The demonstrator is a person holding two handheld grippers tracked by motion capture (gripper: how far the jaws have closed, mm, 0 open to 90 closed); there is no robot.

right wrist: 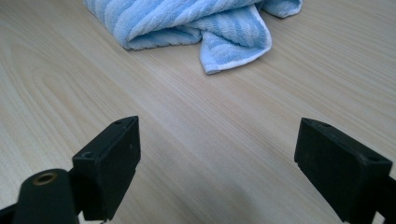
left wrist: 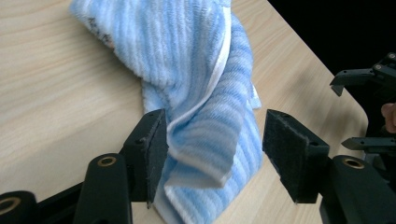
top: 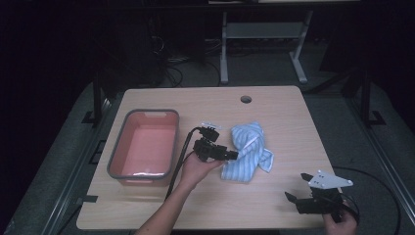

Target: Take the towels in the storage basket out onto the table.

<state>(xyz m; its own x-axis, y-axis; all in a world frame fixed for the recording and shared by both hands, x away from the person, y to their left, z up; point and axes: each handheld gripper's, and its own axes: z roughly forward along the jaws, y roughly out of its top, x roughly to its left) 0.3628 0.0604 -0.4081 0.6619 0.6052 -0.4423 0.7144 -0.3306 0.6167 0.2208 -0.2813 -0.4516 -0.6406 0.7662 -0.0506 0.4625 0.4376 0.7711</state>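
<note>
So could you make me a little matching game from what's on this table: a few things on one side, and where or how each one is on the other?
Things:
1. striped towel
2. pink bin
3. left gripper
4. right gripper

Descriptions:
A. open over bare wood near the table's front right corner
B. sits at the left side of the table
C. crumpled near the middle of the table
D. open, with a towel fold between its jaws

Pairs: 1-C, 2-B, 3-D, 4-A
</note>
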